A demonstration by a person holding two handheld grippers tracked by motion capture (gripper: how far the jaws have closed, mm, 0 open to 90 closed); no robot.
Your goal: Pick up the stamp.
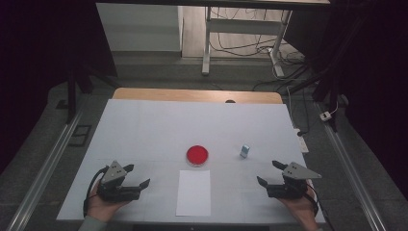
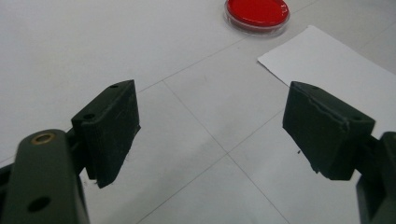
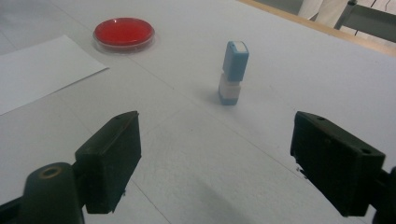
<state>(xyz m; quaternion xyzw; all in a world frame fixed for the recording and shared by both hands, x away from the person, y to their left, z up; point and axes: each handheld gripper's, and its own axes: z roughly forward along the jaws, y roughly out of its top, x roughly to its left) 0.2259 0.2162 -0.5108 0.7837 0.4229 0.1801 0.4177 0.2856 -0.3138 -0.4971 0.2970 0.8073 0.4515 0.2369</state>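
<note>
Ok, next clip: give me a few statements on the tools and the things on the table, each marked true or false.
1. Both the left tool and the right tool are open with nothing between the jaws. True.
2. The small blue stamp lies flat on the sheet of paper. False: it stands upright on the bare table cover, apart from the white paper.
3. The red dish sits just beyond the far edge of the white paper. True.
4. The right tool is touching the stamp. False: the stamp stands ahead of it, well clear of the jaws.
5. The red dish rests on the paper. False: it sits beside it.
</note>
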